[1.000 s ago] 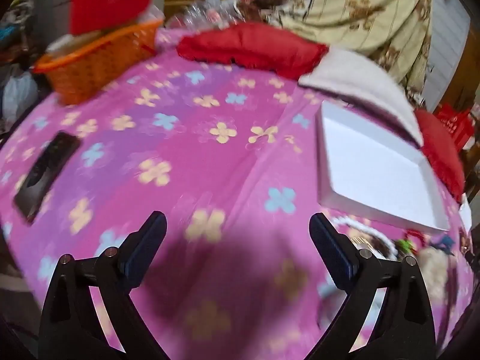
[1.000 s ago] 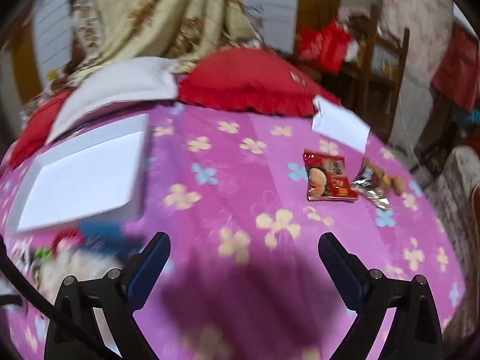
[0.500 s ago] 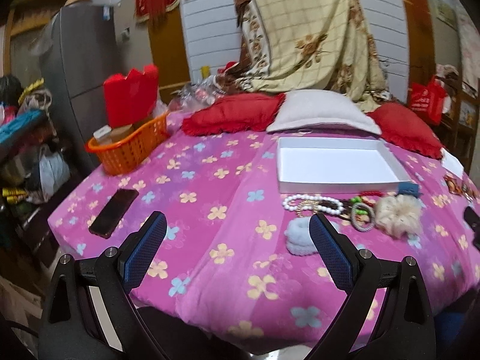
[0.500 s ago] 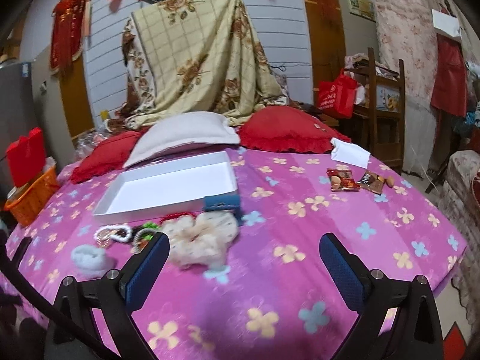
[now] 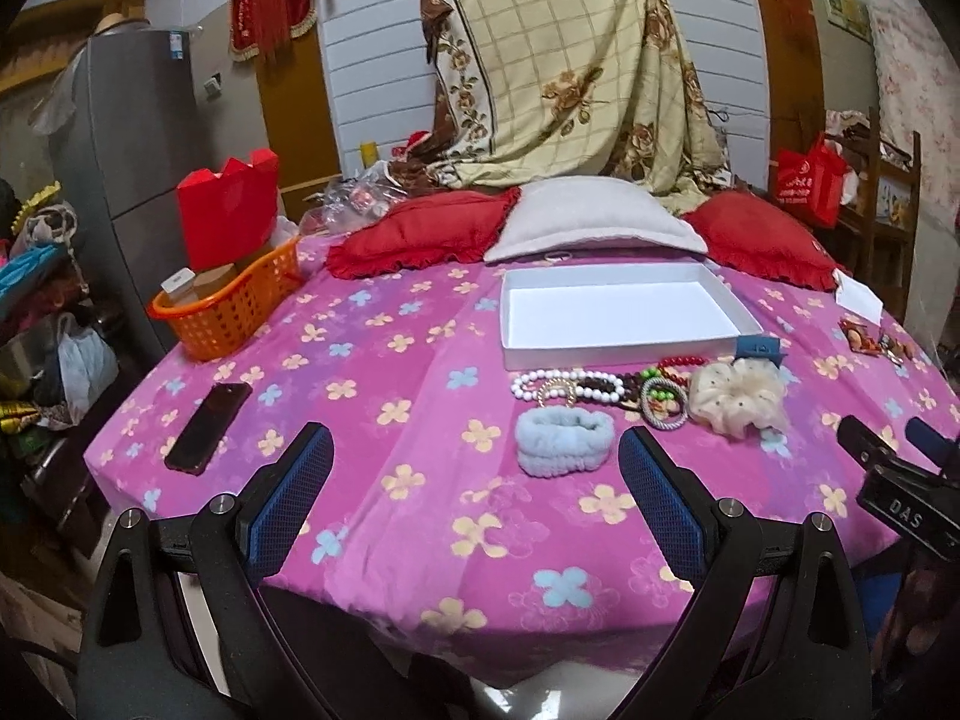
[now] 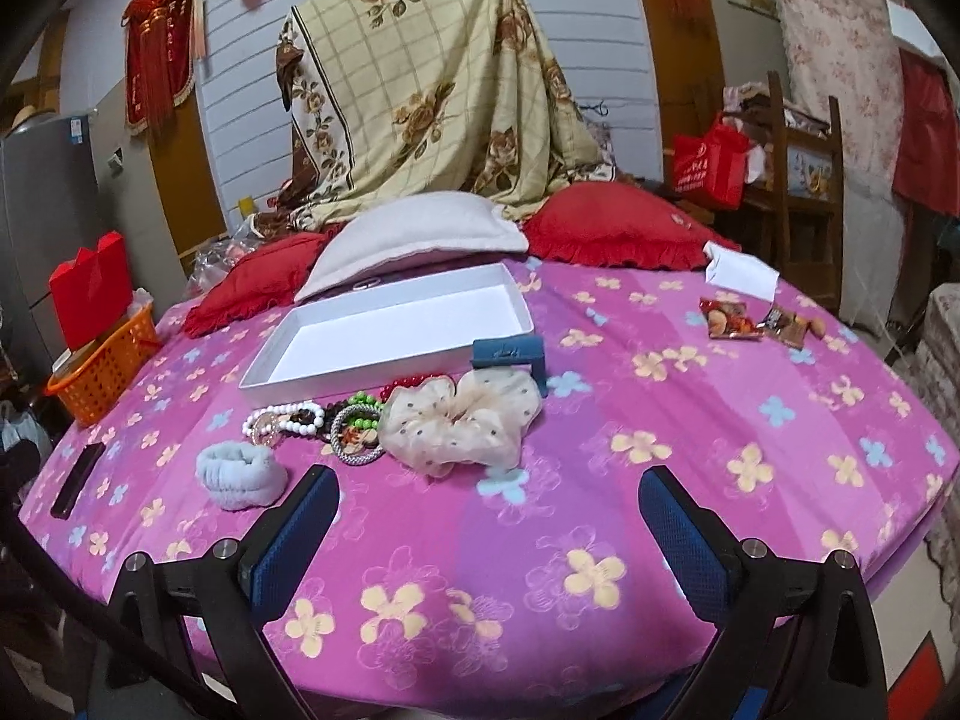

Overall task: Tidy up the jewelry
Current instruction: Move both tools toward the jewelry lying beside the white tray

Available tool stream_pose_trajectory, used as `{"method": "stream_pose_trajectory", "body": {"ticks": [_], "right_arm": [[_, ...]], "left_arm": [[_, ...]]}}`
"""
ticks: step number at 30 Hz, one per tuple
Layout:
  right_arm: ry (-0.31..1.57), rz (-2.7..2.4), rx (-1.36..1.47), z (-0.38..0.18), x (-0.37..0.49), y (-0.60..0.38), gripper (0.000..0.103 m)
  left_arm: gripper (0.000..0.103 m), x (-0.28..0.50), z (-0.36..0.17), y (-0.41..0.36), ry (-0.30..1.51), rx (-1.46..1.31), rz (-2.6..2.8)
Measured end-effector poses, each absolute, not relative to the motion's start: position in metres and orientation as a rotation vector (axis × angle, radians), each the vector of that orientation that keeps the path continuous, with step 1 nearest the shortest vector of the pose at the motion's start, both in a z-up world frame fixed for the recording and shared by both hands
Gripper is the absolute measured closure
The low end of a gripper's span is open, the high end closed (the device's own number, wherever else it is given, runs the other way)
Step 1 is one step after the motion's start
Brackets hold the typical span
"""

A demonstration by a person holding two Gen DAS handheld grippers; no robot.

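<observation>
Both tools hang spread wide w/ nothing between: left tool (image 5: 474,498), right tool (image 6: 486,534). Mid-frame on pink flowered table (image 5: 420,480): pale-blue fuzzy wristband (image 5: 564,441), white bead bracelet (image 5: 567,384), cream scrunchie (image 6: 462,420). Just behind, empty white shallow tray (image 5: 618,315).

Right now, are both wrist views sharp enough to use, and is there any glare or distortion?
Left wrist view: sharp, even indoor light, no glare; white tray and pearl bracelet read clearly, fisheye bends the table edge. Right wrist view: equally sharp; cream scrunchie crisp, dark vignette in the corners, walls bowed.
</observation>
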State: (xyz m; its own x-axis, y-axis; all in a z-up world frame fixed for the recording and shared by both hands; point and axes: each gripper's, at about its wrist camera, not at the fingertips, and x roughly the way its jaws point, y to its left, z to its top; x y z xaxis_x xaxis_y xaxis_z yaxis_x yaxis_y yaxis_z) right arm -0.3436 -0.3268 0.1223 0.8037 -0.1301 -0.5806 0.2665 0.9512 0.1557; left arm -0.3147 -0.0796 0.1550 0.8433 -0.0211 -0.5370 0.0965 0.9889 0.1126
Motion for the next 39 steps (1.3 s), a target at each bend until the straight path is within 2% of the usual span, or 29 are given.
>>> {"method": "stream_pose_trajectory", "body": {"ticks": [11, 32, 39], "right_arm": [[0.565, -0.204, 0.195, 0.132, -0.345, -0.310, 0.004], [0.720, -0.211, 0.264, 0.072, -0.325, -0.346, 0.004], [0.637, -0.151, 0.247, 0.085, -0.319, -0.341, 0.004]], "left_arm": [[0.006, -0.315, 0.158, -0.070, 0.537, 0.142, -0.026], [0.006, -0.275, 0.108, -0.093, 0.721, 0.181, -0.040], [0.006, -0.263, 0.102, -0.087, 0.734, 0.174, -0.044]]}}
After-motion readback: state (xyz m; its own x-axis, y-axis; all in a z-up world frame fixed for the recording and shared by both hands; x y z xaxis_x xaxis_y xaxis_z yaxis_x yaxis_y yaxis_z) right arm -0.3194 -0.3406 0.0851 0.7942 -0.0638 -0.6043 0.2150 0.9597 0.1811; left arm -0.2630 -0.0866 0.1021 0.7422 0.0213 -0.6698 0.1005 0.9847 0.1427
